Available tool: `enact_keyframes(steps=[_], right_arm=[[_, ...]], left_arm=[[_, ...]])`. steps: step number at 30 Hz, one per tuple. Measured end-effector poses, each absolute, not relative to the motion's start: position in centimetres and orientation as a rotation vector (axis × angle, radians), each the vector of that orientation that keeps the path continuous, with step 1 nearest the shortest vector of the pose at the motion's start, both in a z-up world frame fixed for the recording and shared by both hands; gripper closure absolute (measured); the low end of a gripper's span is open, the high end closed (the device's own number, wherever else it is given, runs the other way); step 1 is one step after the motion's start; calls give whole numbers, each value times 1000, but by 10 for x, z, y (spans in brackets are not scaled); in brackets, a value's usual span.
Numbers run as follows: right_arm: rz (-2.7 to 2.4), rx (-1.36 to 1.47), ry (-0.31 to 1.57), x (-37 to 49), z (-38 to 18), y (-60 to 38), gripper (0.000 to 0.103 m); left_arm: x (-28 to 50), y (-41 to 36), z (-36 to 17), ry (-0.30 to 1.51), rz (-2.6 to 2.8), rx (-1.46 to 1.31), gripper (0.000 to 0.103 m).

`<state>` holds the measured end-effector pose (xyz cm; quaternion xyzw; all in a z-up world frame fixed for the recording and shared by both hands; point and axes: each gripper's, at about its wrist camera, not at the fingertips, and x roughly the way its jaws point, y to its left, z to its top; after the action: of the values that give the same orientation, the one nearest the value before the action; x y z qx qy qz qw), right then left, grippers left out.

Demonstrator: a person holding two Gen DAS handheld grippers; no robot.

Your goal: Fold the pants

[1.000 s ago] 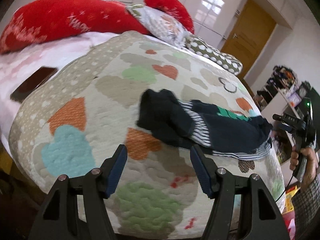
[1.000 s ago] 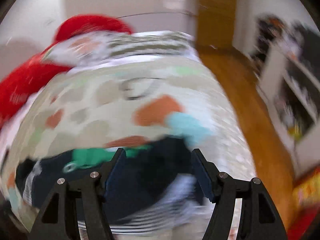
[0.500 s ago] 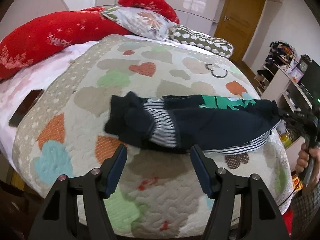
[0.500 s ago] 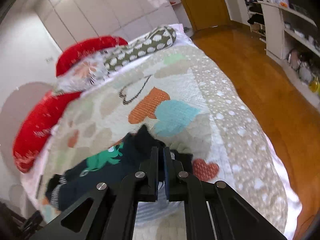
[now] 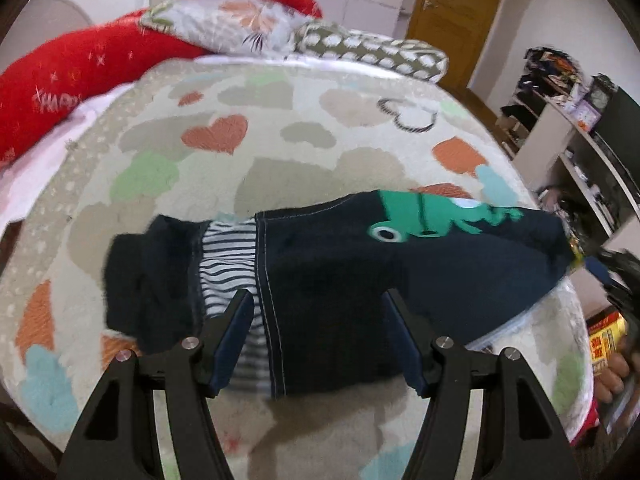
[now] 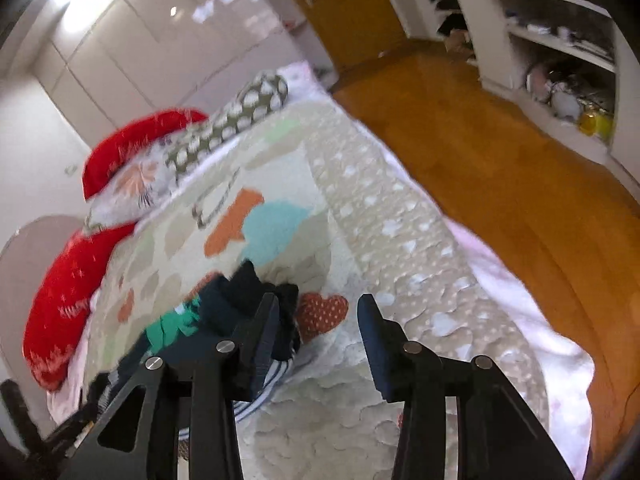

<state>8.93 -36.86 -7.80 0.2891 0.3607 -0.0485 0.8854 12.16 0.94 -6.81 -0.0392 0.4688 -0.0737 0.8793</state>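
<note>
Dark navy pants (image 5: 332, 280) with a green print and striped lining lie stretched across the heart-patterned quilt (image 5: 280, 128). My left gripper (image 5: 318, 300) hovers open just above their middle, with its pads clear of the cloth. In the right wrist view the waist end of the pants (image 6: 240, 292) sits bunched against the outside of the left finger. My right gripper (image 6: 319, 304) has its jaws opening, with only bare quilt (image 6: 400, 240) between them.
Red bolsters (image 5: 72, 76), a floral pillow (image 5: 228, 28) and a spotted pillow (image 5: 372, 52) line the head of the bed. Wooden floor (image 6: 500, 168) and white shelves (image 6: 560, 48) lie beyond the bed's right edge. A person's hand (image 5: 612, 376) shows at the right.
The pants were drawn out longer across the quilt. My left gripper moved in over them. My right gripper shut on the pants' end half a second ago and has since let go.
</note>
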Motion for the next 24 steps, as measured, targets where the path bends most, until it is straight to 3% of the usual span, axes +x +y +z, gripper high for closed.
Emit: enact_keyframes(steps=[6,14,20,22,24], right_arm=[[149,603,730,100,-63,-333,58],[220,551,973,201,-111,-263,57],[144,536,944,210,-108,-262,57],[166,518,888,186,-88,-262,53],[133,495,812,154,-70,-265,37]], left_arm=[[123,13,-110,1050,-99,-56,38],[116,12,-112,1014,-110,-28,37],[102,16,-92,1016,-115,-66,37],[89,15,-74,981,-95,-81,36],[77,13,-60,949,-72,-90,35]])
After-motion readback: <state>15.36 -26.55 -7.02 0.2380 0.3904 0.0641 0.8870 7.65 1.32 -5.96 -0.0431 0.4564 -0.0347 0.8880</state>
